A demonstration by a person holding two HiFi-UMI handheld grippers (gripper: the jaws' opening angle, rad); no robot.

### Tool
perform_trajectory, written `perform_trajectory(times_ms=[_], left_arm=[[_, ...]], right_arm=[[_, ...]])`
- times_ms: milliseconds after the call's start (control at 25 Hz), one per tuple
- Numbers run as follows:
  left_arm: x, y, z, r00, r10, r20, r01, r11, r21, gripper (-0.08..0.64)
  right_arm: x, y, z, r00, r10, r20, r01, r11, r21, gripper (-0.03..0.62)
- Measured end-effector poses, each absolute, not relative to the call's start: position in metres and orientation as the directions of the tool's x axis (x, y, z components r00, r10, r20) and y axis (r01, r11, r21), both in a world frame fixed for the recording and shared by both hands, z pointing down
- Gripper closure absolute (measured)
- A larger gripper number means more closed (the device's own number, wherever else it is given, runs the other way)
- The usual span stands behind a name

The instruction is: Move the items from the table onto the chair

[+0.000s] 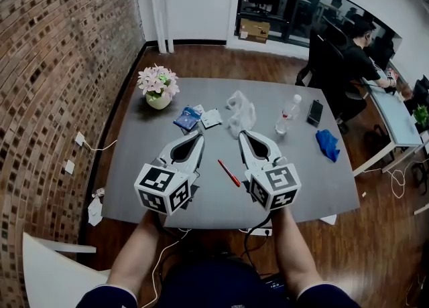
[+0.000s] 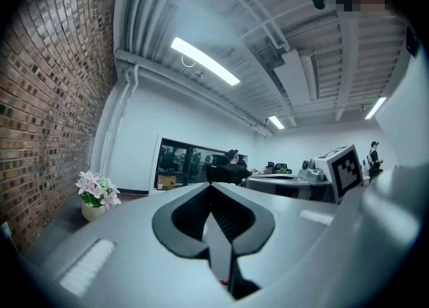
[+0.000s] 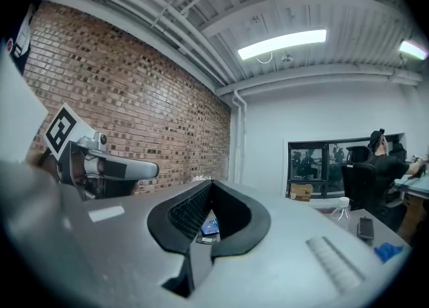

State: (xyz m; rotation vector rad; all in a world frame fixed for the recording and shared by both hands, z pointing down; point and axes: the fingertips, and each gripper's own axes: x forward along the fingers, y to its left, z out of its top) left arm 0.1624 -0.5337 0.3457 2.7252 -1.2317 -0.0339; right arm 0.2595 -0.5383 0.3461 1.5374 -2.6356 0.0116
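Brick wall and wood floor frame a grey desk (image 1: pixel 322 193) in the head view. On it lie a slim red pen (image 1: pixel 228 173), a blue packet (image 1: pixel 187 118), a clear plastic bag (image 1: pixel 241 114), a clear water bottle (image 1: pixel 289 114), a black phone (image 1: pixel 314 112), a blue cloth (image 1: pixel 328 144) and a potted pink-and-white flower (image 1: pixel 159 86). The white chair (image 1: pixel 53 270) at lower left shows nothing on its visible part. The left gripper (image 1: pixel 199 136) and right gripper (image 1: pixel 242 135) are held level over the desk's near half.

Left gripper view: its fingers (image 2: pixel 177 223) meet, with nothing between them.

Right gripper view: the fingers are likewise closed and empty, with the blue packet ahead.

No item looks moved yet. The next move calls for spreading one pair of fingers and reaching for a near item, probably the pen.
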Motion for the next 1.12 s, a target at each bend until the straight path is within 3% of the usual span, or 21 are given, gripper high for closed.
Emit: perform_trajectory(times_ms=[640,1120], left_arm=[[0.126,-0.511,0.342,0.58,-0.814,0.039,-0.81,-0.571,0.135,0.548],[-0.02,-0.425,0.356,0.169,-0.984,0.061,-0.979,-0.16,0.13,0.548]], right_arm=[[0.222,-0.527,0.342,-0.572,-0.815,0.093,-0.814,0.578,0.056,0.591],[0.073,-0.48,0.35,-0.855,-0.51,0.096,-0.507,0.86,0.06,0.591]])
